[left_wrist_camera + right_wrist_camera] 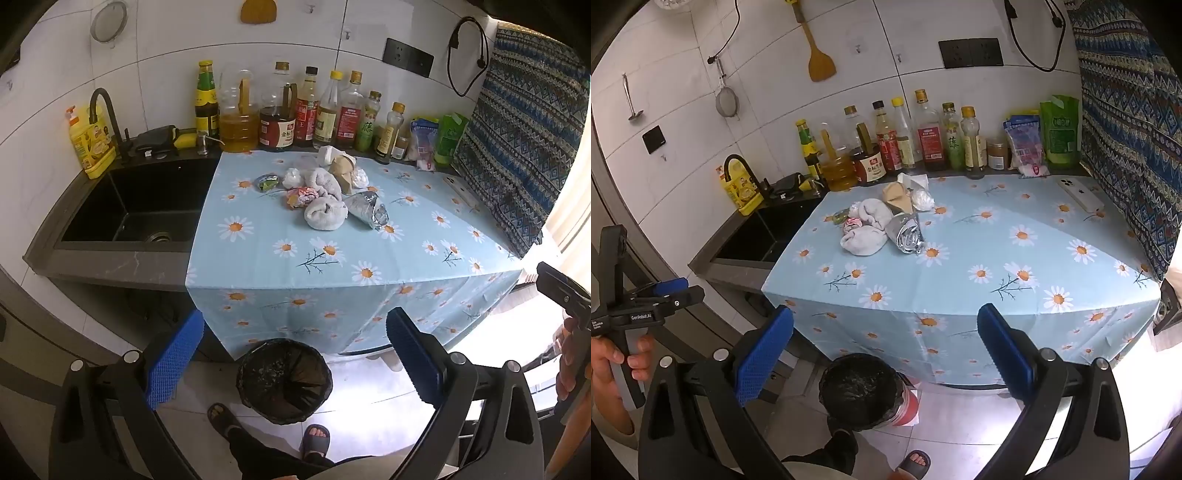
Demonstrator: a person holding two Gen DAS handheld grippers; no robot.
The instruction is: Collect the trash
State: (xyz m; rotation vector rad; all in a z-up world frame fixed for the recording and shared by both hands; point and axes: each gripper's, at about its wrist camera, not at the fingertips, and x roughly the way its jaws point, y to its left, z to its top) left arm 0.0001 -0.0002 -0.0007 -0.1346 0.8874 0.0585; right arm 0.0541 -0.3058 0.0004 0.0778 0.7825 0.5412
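At the far left a black sink is set into the desk, beside a daisy-print cloth; the left gripper hangs in front of the desk edge, its jaws spread wide and holding nothing; below it a black-lined trash bin stands on the floor; on the cloth lies the trash pile of crumpled tissues, wrappers and a foil packet, just in front of a row of bottles; the right gripper likewise has its jaws wide apart and empty; a white phone lies far right.
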